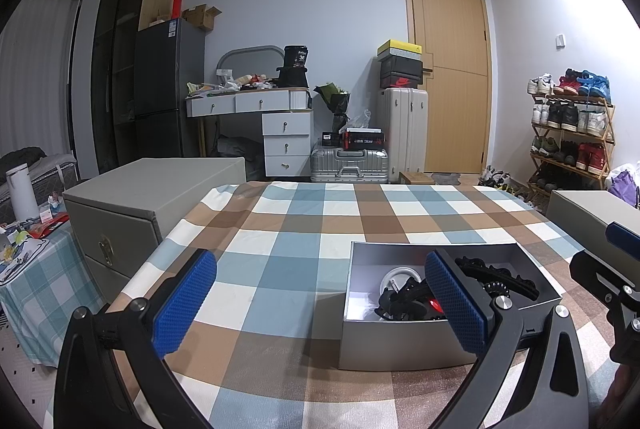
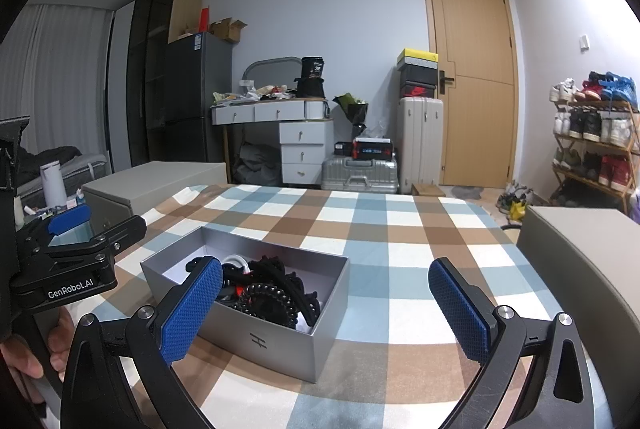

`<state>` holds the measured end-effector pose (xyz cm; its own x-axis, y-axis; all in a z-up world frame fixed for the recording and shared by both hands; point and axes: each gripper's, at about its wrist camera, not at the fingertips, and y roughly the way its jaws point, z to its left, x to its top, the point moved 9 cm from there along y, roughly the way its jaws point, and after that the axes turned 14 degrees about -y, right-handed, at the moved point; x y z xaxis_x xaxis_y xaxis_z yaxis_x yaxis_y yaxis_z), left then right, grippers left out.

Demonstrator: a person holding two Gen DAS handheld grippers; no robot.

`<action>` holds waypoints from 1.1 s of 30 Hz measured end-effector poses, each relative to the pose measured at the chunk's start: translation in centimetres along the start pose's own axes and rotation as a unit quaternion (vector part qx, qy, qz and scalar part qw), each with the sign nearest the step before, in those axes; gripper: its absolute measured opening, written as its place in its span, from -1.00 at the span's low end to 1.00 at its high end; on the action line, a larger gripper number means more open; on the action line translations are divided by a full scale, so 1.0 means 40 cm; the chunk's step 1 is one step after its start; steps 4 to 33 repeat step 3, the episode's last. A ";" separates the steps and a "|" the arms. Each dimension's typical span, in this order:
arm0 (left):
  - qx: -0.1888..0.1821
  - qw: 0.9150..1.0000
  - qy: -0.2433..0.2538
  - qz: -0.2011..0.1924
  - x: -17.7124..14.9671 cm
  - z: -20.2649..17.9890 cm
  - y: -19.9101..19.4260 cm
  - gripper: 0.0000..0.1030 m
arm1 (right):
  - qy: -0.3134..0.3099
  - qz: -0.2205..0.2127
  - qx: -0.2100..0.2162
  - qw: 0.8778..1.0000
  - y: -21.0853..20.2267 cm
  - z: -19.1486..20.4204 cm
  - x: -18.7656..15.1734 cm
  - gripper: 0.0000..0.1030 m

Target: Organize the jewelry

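An open grey box sits on the checked tablecloth; it also shows in the right wrist view. Inside lie black beaded bracelets and hair clips, a white ring-shaped piece and something small and red. My left gripper is open and empty, above the table just left of the box, its right finger in front of the box. My right gripper is open and empty, right of the box, its left finger overlapping the box's near left side. The left gripper also shows in the right wrist view.
Grey storage boxes stand beside the table at left and right. A small side table with a white bottle is far left. Behind are a dresser, suitcases, a door and a shoe rack.
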<state>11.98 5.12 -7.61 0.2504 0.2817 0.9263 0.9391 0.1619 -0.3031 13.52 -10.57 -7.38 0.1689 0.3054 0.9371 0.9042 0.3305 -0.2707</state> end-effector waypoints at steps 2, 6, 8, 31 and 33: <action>-0.003 1.000 0.001 0.001 0.000 -0.003 -0.003 0.97 | 0.000 0.000 0.000 1.000 0.000 0.000 0.000 1.00; -0.002 1.000 0.002 0.001 -0.001 -0.003 0.000 0.97 | 0.000 0.000 0.000 1.000 0.000 0.000 0.000 1.00; -0.002 1.000 0.002 0.001 -0.001 -0.003 0.000 0.97 | 0.000 0.000 0.000 1.000 0.000 0.000 0.000 1.00; -0.002 1.000 0.002 0.001 -0.001 -0.003 0.000 0.97 | 0.000 0.000 0.000 1.000 0.000 0.000 0.000 1.00; -0.002 1.000 0.002 0.001 -0.001 -0.003 0.000 0.97 | 0.000 0.000 0.000 1.000 0.000 0.000 0.000 1.00</action>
